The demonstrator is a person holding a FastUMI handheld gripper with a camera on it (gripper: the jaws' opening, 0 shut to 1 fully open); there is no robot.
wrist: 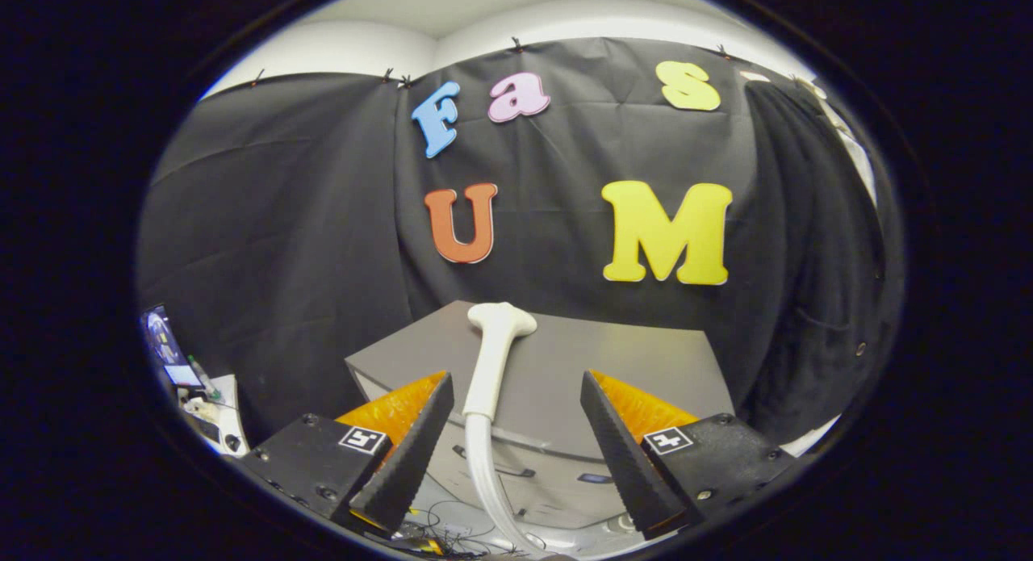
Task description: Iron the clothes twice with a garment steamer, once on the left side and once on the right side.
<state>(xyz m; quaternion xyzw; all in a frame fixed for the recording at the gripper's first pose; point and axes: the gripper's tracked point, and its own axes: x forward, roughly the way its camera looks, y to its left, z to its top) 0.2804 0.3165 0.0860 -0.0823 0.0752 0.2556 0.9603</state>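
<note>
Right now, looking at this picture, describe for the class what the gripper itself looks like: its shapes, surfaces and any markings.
The gripper has two wedge-shaped fingers with ribbed inner faces, tapering toward their tips and standing open. Each finger is mounted on a black block fixed with screws. Each block carries a small square black-and-white marker.

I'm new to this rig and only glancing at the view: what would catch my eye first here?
First the white steamer head, lying on the grey cabinet top with its hose trailing down toward the camera, between the fingers of the open claw and touching neither. Next, the dark garment hanging against the booth wall, beyond the right finger. Off past the left finger is a cluttered desk corner.
</note>
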